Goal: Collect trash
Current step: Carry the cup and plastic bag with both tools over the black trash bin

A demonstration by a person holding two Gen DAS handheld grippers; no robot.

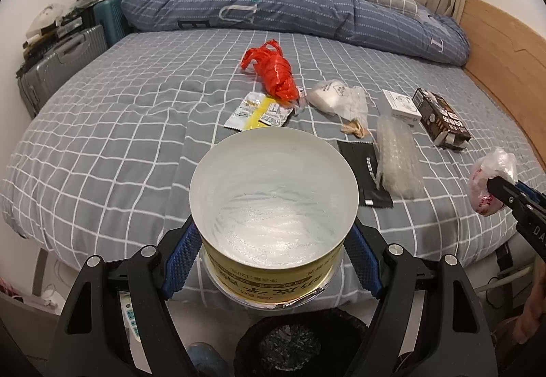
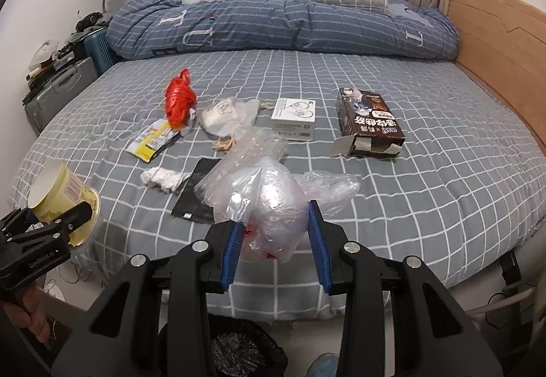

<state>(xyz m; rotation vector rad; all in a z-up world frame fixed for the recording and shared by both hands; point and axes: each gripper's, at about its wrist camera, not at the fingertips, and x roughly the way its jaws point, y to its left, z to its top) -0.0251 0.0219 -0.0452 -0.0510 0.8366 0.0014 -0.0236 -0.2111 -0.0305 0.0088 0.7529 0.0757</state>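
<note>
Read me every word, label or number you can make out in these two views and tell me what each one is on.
"GenRobot.AI": on the black body of the left tongs.
"T", "U", "T": big letters on the blue quilt.
Yellow cup: upside-down print, unreadable.
Brown box: bold characters, too blurred.
White box, yellow packets, black pouch: print too small.
</note>
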